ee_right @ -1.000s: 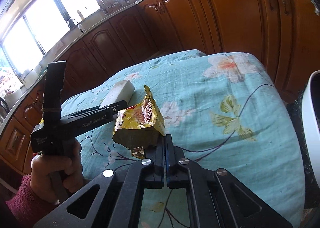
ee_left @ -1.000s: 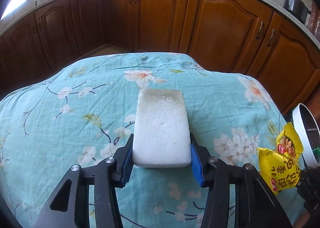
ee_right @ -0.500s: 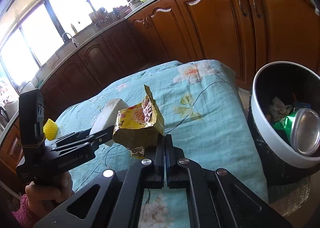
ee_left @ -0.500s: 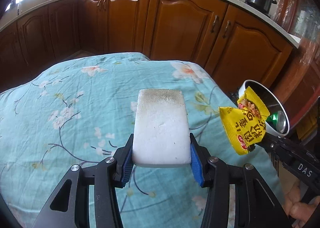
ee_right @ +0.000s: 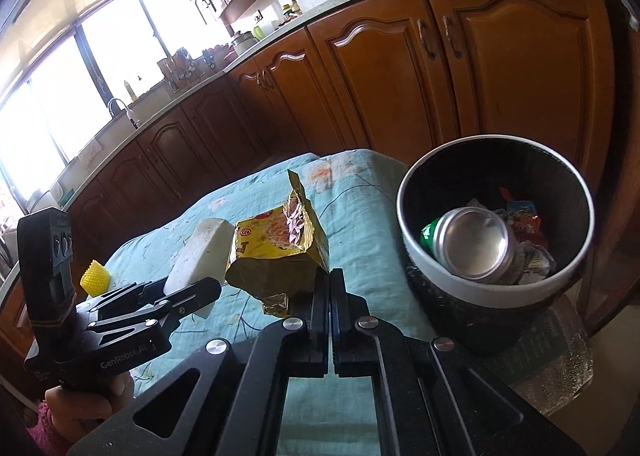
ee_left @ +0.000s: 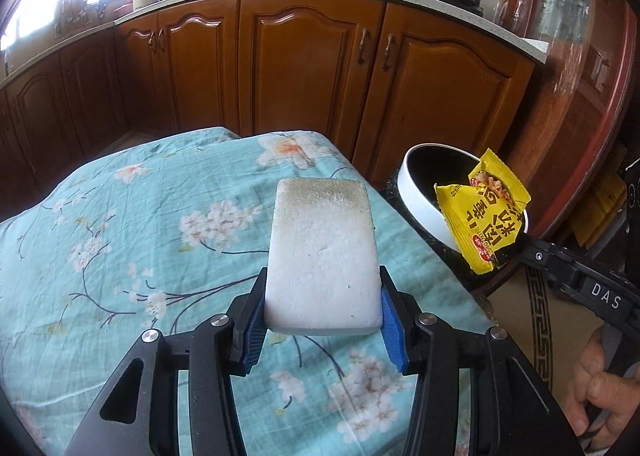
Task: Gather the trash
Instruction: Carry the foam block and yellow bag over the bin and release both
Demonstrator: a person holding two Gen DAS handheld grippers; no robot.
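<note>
**Both tongs loaded beside the trash bin**

Left tongs clenched on a white foam block, blue pads pressed against its two long sides, block jutting forward above the floral tabletop. Right tongs clamped fully together on the bottom edge of a torn yellow snack wrapper, foil lining exposed at the ripped top. In the left wrist view, wrapper hanging in front of the white rim of the trash bin, off the tabletop's right edge. In the right wrist view, bin just right of the wrapper, standing beside the tabletop, with a green drinks can and crumpled wrappers inside. Small yellow ribbed piece lying on the cloth beyond the left tongs. Wooden kitchen cabinets behind.
</note>
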